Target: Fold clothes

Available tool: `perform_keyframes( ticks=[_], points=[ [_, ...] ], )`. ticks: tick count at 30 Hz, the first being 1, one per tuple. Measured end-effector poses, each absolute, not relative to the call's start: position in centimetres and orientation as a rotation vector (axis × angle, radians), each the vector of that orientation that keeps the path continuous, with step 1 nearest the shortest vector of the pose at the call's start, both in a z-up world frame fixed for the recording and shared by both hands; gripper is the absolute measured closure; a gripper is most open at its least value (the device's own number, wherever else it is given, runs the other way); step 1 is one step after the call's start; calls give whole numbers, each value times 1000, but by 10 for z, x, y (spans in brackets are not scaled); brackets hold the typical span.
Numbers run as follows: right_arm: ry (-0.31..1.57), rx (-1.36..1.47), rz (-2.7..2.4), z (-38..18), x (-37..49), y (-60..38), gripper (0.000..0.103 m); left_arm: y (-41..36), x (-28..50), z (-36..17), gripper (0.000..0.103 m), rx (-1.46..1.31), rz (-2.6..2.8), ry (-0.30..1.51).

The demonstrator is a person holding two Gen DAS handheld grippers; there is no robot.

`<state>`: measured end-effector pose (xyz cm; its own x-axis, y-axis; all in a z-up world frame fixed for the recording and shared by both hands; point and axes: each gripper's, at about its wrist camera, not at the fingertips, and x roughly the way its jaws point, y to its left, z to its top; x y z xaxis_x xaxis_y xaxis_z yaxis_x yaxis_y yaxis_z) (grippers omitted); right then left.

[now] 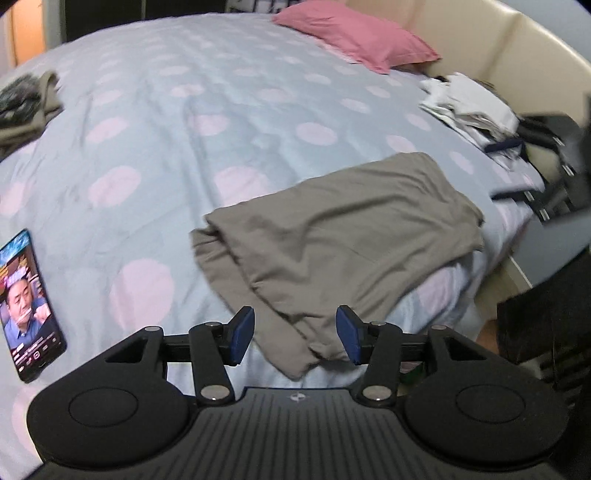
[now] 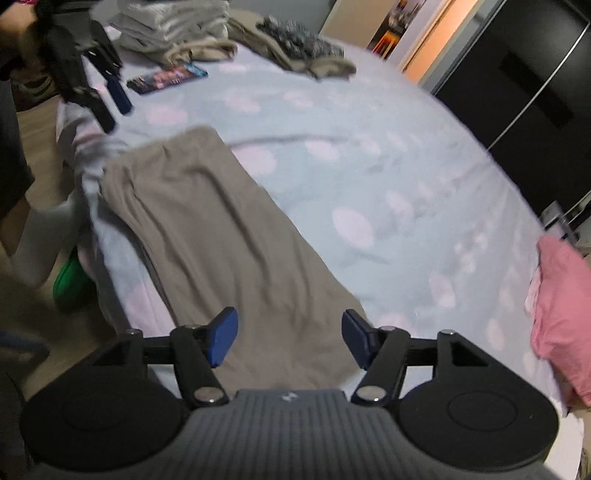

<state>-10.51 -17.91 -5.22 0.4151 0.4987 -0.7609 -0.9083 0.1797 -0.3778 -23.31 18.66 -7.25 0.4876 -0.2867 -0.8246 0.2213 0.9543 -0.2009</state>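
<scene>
Two grippers, both with jaws apart and nothing pinched between them. Your left gripper (image 1: pixel 295 338) hangs over the near corner of the taupe garment (image 1: pixel 343 236), its blue pads (image 1: pixel 242 336) clear of the cloth, so that corner lies free on the spotted duvet (image 1: pixel 177 122). Your right gripper (image 2: pixel 288 339) sits above the other end of the same garment, wider open, also holding nothing. The garment lies flattish along the near edge of the bed, one side doubled over on itself, which reads as a fold laid down and let go. That edge spot makes sense: you can reach both ends from where you stand. Off to the sides wait a folded stack (image 1: pixel 469 103) by the headboard and a loose heap (image 1: pixel 26 103) across the bed, likely done and to-do piles. A phone (image 1: pixel 29 302) plays video beside your left gripper, well clear of the cloth. Pink pillow (image 1: pixel 354 33) up top. Next grab probably wants a short edge, both pads low.
</scene>
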Motion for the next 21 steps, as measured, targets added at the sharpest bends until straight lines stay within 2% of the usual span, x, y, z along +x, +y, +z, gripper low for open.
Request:
perform_keyframes(
  ticks=[8, 14, 21],
  points=[
    [374, -952, 1076, -94, -207, -99, 37, 236, -179, -79, 56, -184, -245, 1100],
    [444, -884, 1017, -129, -246, -33, 38, 238, -139, -85, 55, -177, -264, 1092],
    [587, -788, 916, -151, -255, 14, 38, 215, -116, -118, 55, -120, -307, 1187]
  ],
)
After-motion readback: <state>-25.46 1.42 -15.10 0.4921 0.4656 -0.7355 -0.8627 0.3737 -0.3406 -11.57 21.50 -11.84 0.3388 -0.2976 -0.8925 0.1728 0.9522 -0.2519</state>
